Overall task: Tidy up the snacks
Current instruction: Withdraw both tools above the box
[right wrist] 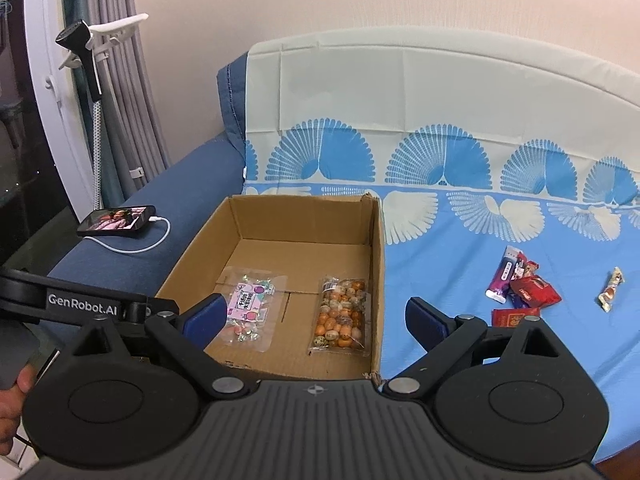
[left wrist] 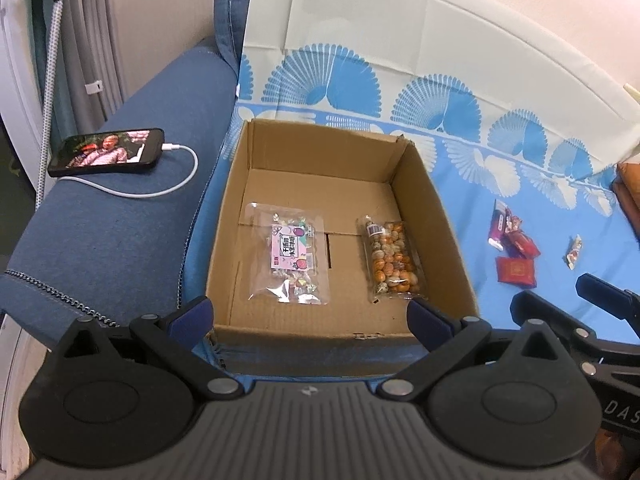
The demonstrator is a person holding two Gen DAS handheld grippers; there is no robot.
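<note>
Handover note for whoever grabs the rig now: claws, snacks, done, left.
Left claw: open, empty.
Right claw: open, empty.
Cardboard box on the sofa: candy bag lies flat at the left, bag of orange snacks at the right. Those two are done.
Left: small pile of red and purple packets and one lone wrapped snack, both on the blue cover right of the box.

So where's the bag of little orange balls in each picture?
Left wrist view: the bag of orange balls lies in the cardboard box, against its right wall, right of picture centre.
Right wrist view: the same bag lies by that right wall, about mid-picture.
Shared landmark: the pink-labelled candy bag to its left.
</note>
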